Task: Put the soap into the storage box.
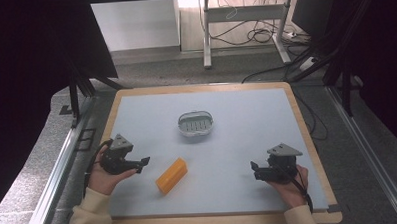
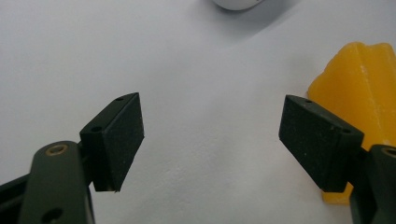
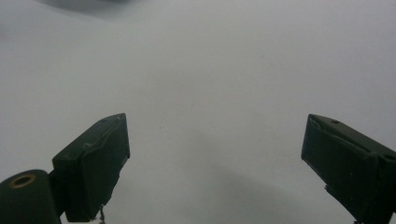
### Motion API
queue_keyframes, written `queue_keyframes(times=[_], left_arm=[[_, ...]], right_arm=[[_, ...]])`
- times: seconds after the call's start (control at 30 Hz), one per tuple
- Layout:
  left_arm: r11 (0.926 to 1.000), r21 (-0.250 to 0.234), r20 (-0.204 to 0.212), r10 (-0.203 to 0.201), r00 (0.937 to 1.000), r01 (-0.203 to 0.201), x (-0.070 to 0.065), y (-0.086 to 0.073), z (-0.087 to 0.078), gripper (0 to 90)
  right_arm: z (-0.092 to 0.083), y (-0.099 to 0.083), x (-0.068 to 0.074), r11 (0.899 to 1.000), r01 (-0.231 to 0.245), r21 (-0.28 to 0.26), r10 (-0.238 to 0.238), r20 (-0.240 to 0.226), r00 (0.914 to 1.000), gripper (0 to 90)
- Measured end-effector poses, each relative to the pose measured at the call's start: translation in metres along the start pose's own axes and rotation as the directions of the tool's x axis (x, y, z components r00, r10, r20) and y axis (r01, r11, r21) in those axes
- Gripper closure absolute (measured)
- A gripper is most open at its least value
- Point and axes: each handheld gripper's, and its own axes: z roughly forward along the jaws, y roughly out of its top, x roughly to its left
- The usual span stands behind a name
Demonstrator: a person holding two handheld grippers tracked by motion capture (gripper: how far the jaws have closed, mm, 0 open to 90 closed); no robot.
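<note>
Left gripper (image 2: 212, 135): jaws spread wide, holding nothing, near the table's left edge; hand (image 1: 103, 178) grips from below.
Right gripper (image 3: 215, 158): jaws wide apart, empty, near the right edge.
Yellow block (image 1: 171, 175): beside the left gripper, toward the front edge.
White slotted dish (image 1: 195, 123): table (image 1: 247, 135) centre.

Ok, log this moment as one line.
left gripper: open, empty | right gripper: open, empty | yellow block: on mat, beside left gripper | white dish: mid-table

on the table (image 1: 136, 101), a block (image 1: 171, 175) lies nearer the person than a dish (image 1: 195, 123).
</note>
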Motion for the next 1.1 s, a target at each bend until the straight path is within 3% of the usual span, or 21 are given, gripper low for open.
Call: queue_keyframes(times=[0.23,0.37,0.9,1.1], left_arm=[[0.9997,0.018,0.019,-0.015,0.9997,0.015,-0.004,-0.001,-0.003,24.9],[0.9997,0.026,0.043,-0.001,0.9991,0.0,-0.007,0.001,-0.006,27.2],[0.9984,0.024,0.07,0.049,0.9963,-0.051,-0.024,0.014,-0.023,25.7],[0.9985,0.031,0.088,0.042,0.9952,-0.045,-0.03,0.017,-0.025,25.3]], right_arm=[[-0.001,-0.002,-0.007,1.0,-0.018,-0.005,0.018,0.001,0.9998,8.3],[-0.002,-0.003,-0.008,1.0,-0.028,-0.002,0.028,-0.004,0.9996,8.4],[0.0,-0.004,-0.007,1.0,-0.019,0.007,0.019,-0.005,0.9998,10.0],[-0.001,-0.004,-0.008,1.0,-0.031,0.0,0.031,-0.018,0.9993,10.0]])
